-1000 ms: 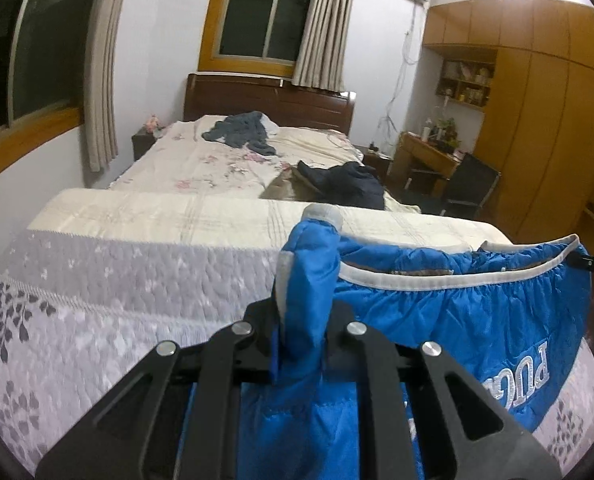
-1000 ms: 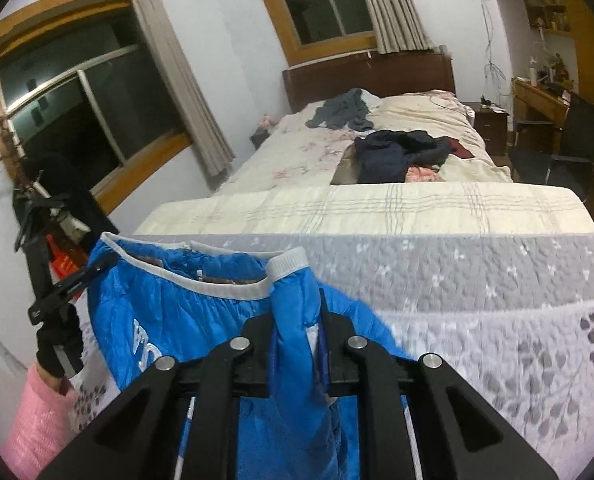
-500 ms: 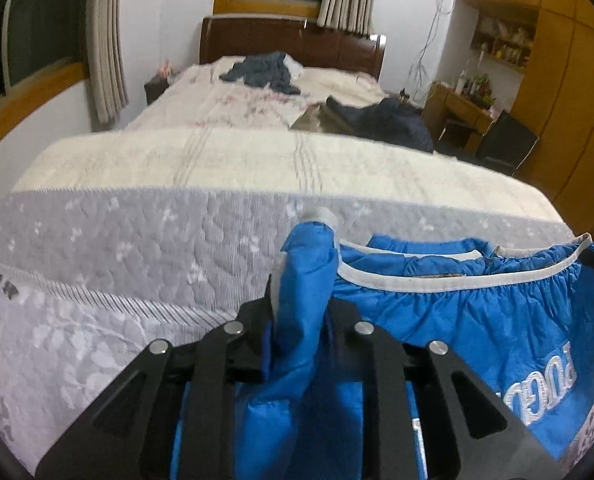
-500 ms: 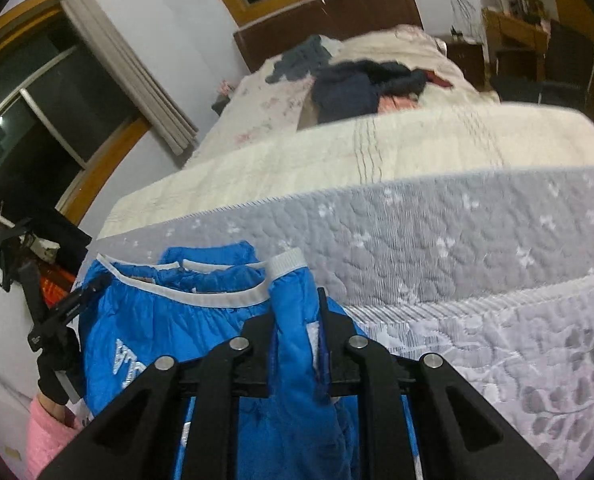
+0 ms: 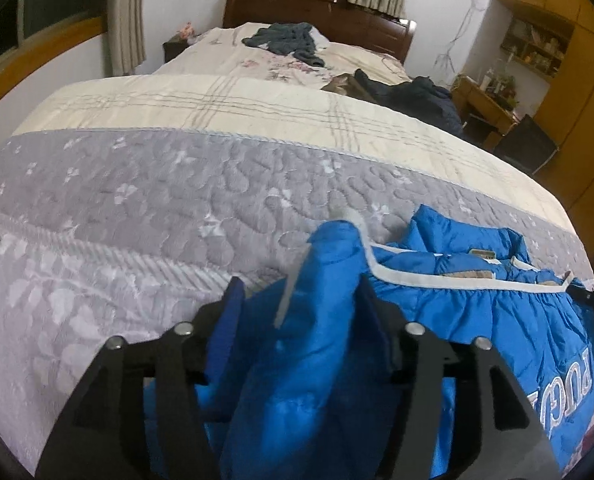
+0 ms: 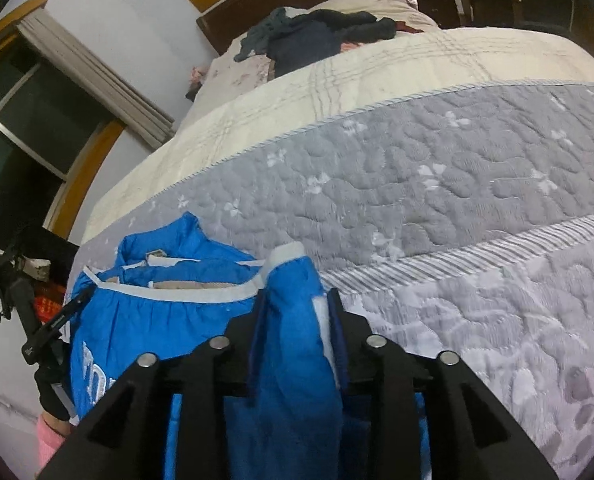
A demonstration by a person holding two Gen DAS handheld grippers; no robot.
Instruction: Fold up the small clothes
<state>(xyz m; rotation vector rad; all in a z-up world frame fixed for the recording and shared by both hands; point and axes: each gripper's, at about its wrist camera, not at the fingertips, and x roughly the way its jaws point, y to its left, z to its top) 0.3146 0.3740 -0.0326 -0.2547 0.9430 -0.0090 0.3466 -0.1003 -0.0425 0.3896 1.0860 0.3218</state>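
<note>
1. The left gripper point(image 5: 329, 300) is clamping one end of the waistband of the blue shorts point(image 5: 477, 320), its jaws nearly together with a bunch of fabric squeezed between them.
2. The right gripper point(image 6: 297, 308) is pinching the opposite end of the white-trimmed waistband point(image 6: 201, 294) in the same way, jaws closed onto a fold of cloth.
3. The shorts are hanging stretched between the two tools, just above the near edge of the grey quilted bedspread point(image 5: 177, 208), with their far side seemingly touching it.
4. The fabric is looking light, soft and slightly padded, probably slick, so it is likely sagging wherever it is unsupported; the elastic waistband corners are giving the firmest hold.
5. Farther back, dark clothes point(image 5: 409, 92) are lying heaped on the cream bedding near the wooden headboard point(image 5: 317, 4).
</note>
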